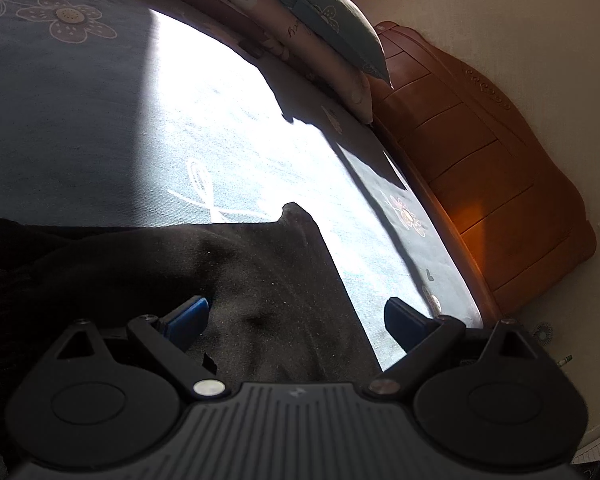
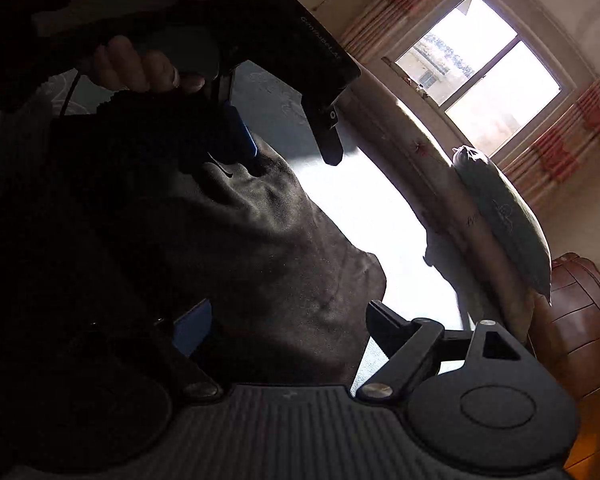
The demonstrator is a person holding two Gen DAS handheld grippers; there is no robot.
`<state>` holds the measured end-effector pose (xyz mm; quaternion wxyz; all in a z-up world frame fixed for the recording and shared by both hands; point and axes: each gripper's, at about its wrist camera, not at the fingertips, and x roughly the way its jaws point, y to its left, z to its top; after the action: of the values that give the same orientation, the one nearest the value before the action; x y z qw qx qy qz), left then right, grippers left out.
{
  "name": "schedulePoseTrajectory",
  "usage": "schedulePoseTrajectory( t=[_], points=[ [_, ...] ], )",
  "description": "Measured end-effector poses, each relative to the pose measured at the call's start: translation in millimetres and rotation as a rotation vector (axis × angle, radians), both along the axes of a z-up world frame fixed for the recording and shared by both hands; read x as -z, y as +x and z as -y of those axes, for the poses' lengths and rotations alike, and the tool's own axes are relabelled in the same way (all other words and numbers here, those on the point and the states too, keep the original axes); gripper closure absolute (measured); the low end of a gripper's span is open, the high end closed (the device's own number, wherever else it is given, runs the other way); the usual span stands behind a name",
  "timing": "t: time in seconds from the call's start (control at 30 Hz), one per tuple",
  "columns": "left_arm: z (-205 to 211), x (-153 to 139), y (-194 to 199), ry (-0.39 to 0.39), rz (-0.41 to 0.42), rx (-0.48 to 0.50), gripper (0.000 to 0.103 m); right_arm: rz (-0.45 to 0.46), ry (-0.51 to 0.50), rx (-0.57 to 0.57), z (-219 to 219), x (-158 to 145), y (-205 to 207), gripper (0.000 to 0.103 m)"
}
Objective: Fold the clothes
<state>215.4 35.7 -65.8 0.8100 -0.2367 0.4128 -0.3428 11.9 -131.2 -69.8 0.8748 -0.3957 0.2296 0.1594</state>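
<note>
A dark garment (image 1: 220, 264) lies on the blue flowered bed sheet (image 1: 80, 120), its upper right corner poking into a bright sun patch. My left gripper (image 1: 296, 316) is open just above the garment's right part, its right finger past the cloth's edge over the sheet. The right wrist view shows the same garment (image 2: 260, 248), creased and bunched, with my right gripper (image 2: 288, 320) open over its near part. Farther off, a hand (image 2: 140, 64) holds the left gripper (image 2: 286, 148), whose blue-padded finger (image 2: 242, 138) touches the cloth. Neither gripper holds anything.
Pillows (image 1: 324, 20) and a rolled floral quilt (image 2: 416, 160) line the far side of the bed. A wooden headboard (image 1: 480, 168) stands at the right against the wall. A sunlit window (image 2: 480, 76) with red-patterned curtains is behind. Sheet (image 2: 364, 208) beyond the garment is bare.
</note>
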Motion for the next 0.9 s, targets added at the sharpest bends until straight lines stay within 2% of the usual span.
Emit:
schedulePoseTrajectory(
  t=[0.33,0.6,0.9],
  points=[
    [-1,-3,-2,-0.006,0.01,0.007,0.009,0.029,-0.163,-0.064,-27,25,-6,0.015],
    [-2,-1,-1,-0.005,0.005,0.01,0.009,0.085,-0.245,-0.074,-25,33,-8,0.012],
    [-2,0,0,-0.011,0.001,0.016,0.009,0.11,-0.249,-0.036,-21,25,-3,0.011]
  ],
)
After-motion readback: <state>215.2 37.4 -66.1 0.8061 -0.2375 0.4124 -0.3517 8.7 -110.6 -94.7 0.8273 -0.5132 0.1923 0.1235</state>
